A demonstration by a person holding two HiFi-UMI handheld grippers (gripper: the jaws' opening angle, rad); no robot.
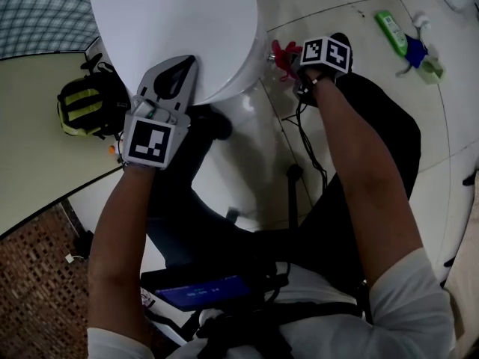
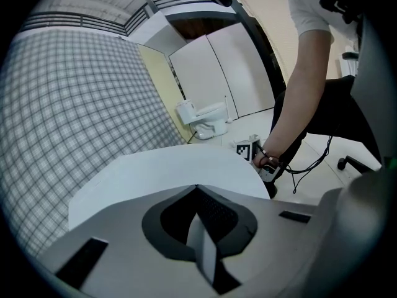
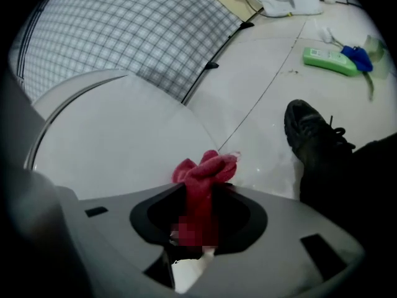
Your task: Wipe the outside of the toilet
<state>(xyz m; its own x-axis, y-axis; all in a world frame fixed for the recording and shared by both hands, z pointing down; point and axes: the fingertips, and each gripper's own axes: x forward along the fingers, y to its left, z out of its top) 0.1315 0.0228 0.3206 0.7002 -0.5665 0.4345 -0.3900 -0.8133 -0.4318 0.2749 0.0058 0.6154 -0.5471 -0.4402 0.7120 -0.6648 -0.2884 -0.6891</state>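
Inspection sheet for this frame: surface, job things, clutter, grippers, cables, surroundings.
Surface: toilet lid closed, white; glossy tiled floor around it.
Job's things: red cloth bunched, beside the toilet's right flank; contact unclear.
Clutter: green bottle and blue item lying on the floor at right; black-and-yellow item at left.
Grippers: left gripper shut, empty, over the lid's edge; right gripper shut on the red cloth.
Cables: black cable trails down from the right gripper.
Surroundings: checked wall; second toilet farther off.
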